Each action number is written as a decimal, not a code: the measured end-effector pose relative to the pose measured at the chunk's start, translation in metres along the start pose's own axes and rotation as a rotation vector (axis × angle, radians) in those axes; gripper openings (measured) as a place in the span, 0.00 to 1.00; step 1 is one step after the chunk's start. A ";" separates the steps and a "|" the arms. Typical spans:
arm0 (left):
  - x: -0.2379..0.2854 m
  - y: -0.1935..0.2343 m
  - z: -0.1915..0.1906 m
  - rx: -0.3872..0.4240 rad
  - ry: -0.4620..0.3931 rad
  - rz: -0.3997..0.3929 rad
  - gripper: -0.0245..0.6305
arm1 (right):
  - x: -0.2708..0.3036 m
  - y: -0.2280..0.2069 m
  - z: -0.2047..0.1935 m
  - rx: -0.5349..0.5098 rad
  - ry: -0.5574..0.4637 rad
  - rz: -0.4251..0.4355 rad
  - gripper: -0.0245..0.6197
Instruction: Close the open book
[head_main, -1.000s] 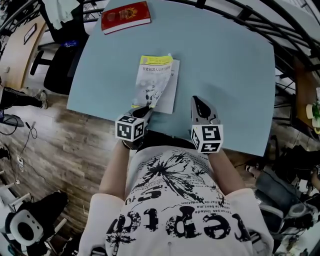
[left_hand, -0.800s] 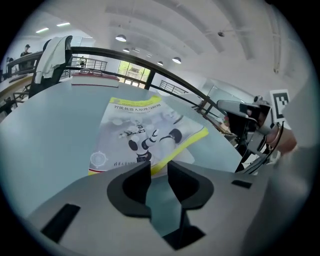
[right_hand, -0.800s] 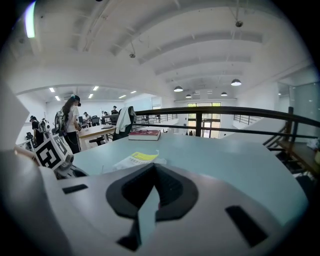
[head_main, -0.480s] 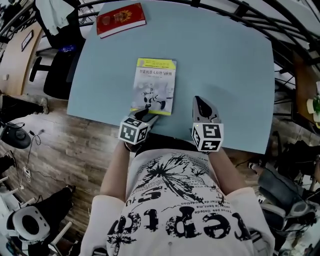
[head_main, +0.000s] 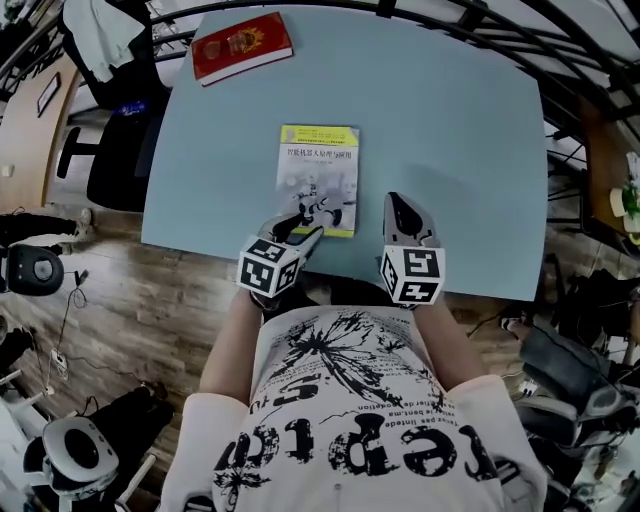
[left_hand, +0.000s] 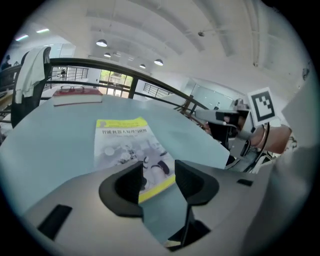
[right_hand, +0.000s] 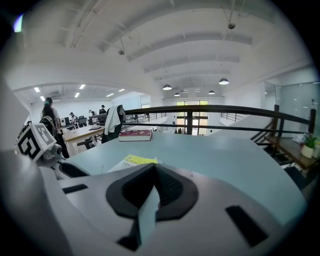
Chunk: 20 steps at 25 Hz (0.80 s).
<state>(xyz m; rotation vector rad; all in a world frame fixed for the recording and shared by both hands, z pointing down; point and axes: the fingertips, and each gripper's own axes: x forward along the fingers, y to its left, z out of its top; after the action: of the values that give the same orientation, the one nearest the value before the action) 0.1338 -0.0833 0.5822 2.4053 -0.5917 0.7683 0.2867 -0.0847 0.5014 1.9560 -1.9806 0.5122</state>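
On the table (head_main: 460, 150) the book (head_main: 318, 180) now lies shut, cover up — the left gripper (head_main: 297, 230) is opening above its near corner, gripping nothing; the right gripper (head_main: 404, 214) sits closed, empty — task seemingly done.

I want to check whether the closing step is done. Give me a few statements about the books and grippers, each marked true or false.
1. The book lies closed, cover up. True.
2. The left gripper grips the book. False: its jaws are opening, stand apart and press on nothing. The book's near corner only shows through the gap.
3. A red book lies at a far corner of the table. True.
4. The right gripper has its jaws wide apart. False: they are together, with nothing held.
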 end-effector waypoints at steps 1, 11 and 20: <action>-0.008 0.003 0.013 0.011 -0.032 0.000 0.35 | -0.001 0.004 0.004 -0.001 -0.007 -0.009 0.05; -0.098 0.031 0.124 0.191 -0.353 0.119 0.08 | -0.007 0.045 0.069 0.036 -0.165 -0.023 0.05; -0.194 0.052 0.195 0.279 -0.635 0.204 0.07 | -0.016 0.076 0.121 -0.008 -0.316 -0.015 0.05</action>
<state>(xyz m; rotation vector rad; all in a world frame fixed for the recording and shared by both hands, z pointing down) 0.0372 -0.1953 0.3444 2.8863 -1.0439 0.1429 0.2150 -0.1263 0.3838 2.1545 -2.1419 0.1989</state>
